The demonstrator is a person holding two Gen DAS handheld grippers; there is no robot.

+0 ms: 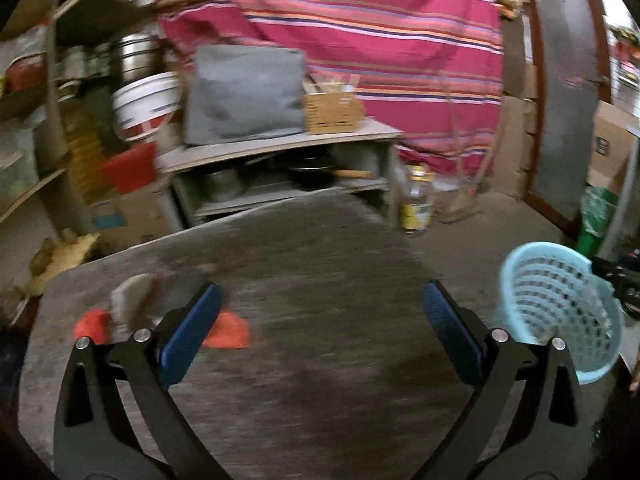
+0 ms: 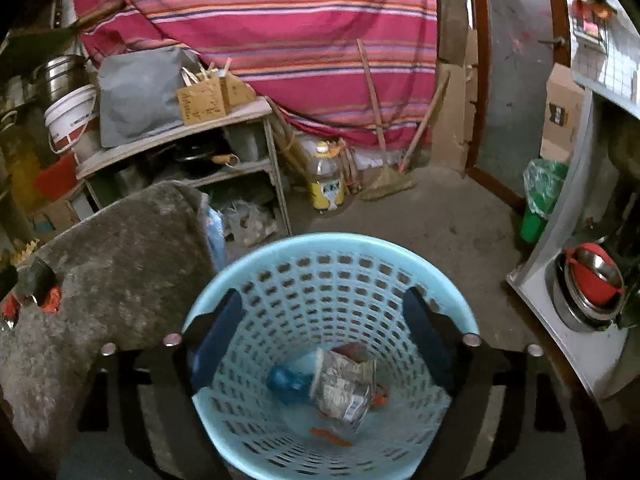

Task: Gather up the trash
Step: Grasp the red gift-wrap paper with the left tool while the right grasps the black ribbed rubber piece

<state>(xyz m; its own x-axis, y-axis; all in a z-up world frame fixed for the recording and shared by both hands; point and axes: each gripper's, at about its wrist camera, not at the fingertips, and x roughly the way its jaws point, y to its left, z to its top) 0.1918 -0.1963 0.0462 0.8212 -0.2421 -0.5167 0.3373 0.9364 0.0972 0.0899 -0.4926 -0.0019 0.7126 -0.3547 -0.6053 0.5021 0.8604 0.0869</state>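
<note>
Left gripper (image 1: 322, 300): black angular linkage arms, silver round pivot pins, flat ribbed blue pads (image 1: 192, 334). Right gripper (image 2: 322, 322): same black frame, silver pins, darker blue pads (image 2: 216, 340).

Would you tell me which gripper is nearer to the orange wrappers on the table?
Left. The left gripper hangs just beside the orange wrappers on the table; the right gripper is over the blue basket.

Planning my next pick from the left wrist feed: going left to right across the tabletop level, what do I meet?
Small red scrap → crumpled grey wrapper → flat orange-red scrap beside the open left gripper's left finger → bare grey table → perforated light-blue plastic basket off the table's right edge.
</note>
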